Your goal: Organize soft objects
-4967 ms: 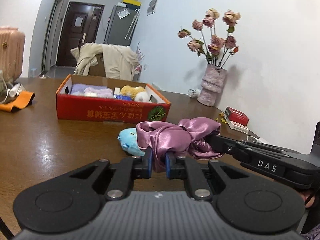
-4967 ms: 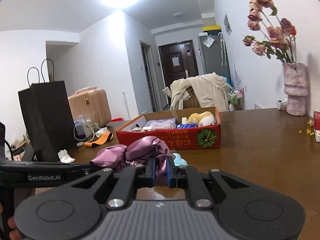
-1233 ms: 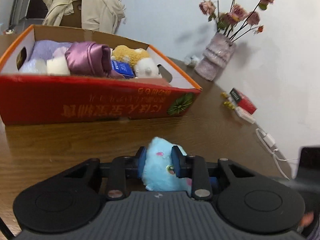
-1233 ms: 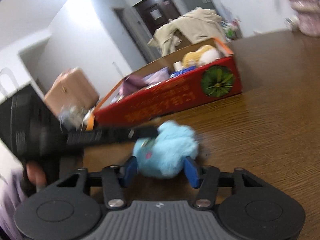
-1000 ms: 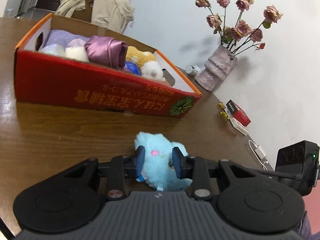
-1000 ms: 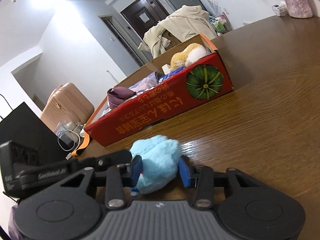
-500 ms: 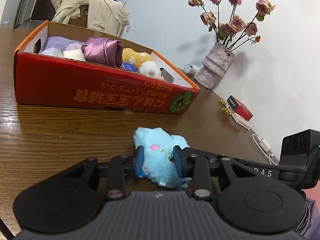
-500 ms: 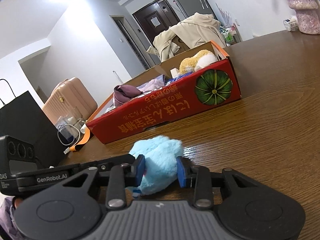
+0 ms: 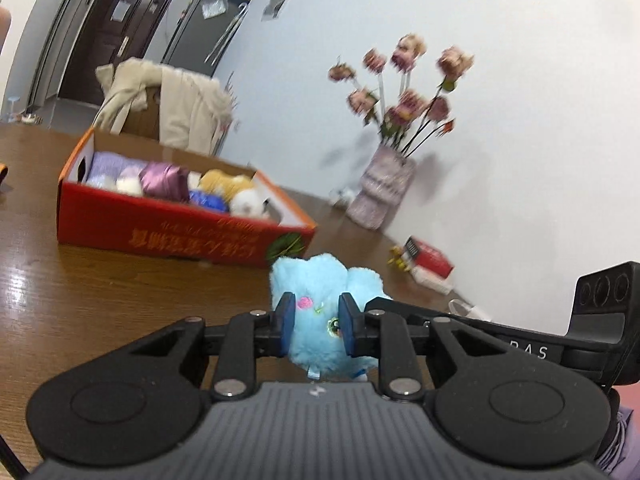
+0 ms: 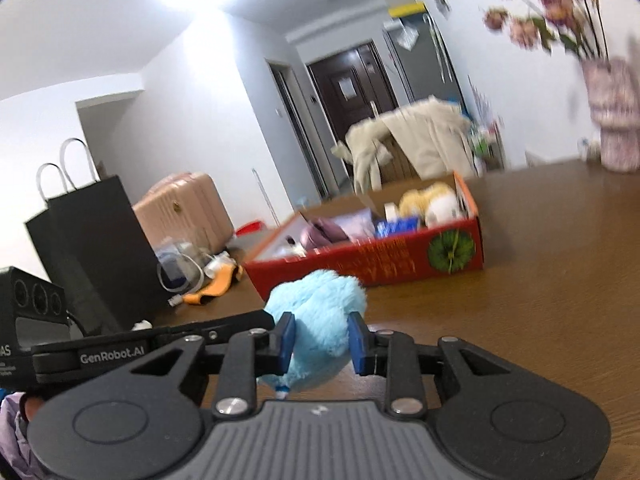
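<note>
Box (image 9: 120,236) at left on table (image 9: 80,292), red, already holding soft items. Blue plush (image 9: 320,312) nearer, centre, raised off the table and clamped from two sides. Left gripper (image 9: 314,324) pinches it at the face; its jaws have just been closing, pile bulging round the pads. Right gripper (image 10: 322,338) grips its rear likewise, jaws also just closing. Judged: light, very squashy, fur slippery. Hold mid-body, deep, not on loose fluff or tag.
</note>
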A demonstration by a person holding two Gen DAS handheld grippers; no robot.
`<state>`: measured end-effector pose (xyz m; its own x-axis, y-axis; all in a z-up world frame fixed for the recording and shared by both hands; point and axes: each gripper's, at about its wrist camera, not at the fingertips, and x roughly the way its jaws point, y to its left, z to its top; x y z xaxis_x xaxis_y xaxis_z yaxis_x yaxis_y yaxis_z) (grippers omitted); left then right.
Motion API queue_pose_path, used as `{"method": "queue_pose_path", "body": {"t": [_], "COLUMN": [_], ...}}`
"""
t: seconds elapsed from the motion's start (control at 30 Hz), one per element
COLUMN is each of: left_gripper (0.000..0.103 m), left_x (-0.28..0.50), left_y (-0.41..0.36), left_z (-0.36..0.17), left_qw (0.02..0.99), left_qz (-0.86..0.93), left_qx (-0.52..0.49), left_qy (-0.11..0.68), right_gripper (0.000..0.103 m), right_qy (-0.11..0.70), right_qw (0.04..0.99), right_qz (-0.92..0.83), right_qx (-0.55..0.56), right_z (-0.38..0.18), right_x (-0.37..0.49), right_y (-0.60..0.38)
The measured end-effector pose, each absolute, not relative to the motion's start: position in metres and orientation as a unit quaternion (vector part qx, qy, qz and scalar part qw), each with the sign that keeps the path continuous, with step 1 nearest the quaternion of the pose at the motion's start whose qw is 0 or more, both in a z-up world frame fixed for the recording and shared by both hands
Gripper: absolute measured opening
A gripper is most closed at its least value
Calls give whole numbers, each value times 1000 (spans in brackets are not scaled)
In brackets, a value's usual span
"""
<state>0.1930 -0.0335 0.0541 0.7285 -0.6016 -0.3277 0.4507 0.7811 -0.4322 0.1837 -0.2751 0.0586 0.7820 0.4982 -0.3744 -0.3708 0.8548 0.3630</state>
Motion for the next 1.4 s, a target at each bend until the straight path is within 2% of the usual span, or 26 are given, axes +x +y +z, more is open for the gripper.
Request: {"method": "queue_pose_path", "body": {"t": [0.27,0.5,0.53,0.6,0.63,0.67,0.87,0.93,1.17,1.33,1.4], "left_gripper": [24,23,23,22,19,13,13,14,15,20,29], "left_x": [214,296,317,349,368,381,467,475,482,475,469], "left_y": [-40,-40,-41,-43,-46,-48,-49,-42,-25,-24,-22], "left_z": [92,119,123,124,124,124,83,69,51,58,65], "left_qw": [923,929,928,924,921,922,927,927,928,930,932], "left_qz": [-299,-288,-287,-292,-297,-292,-233,-223,-207,-198,-196], "left_qx": [-136,-128,-123,-117,-114,-110,-89,-94,-102,-94,-92], "left_qy": [203,192,202,217,225,230,280,286,294,296,289], "right_gripper": [27,26,25,15,8,8,8,11,11,17,17], "right_qy": [202,189,191,200,211,217,251,268,297,294,287], "right_qw": [942,948,947,945,937,933,938,936,930,935,937], "right_qz": [236,240,242,246,262,271,232,222,206,195,195], "right_qx": [127,94,90,82,91,95,51,56,57,43,39], "right_z": [90,127,130,134,133,131,98,82,44,45,55], "right_x": [194,278,297,332,354,368,452,466,485,480,472], "right_y": [-280,-274,-272,-268,-266,-264,-245,-246,-247,-244,-246]}}
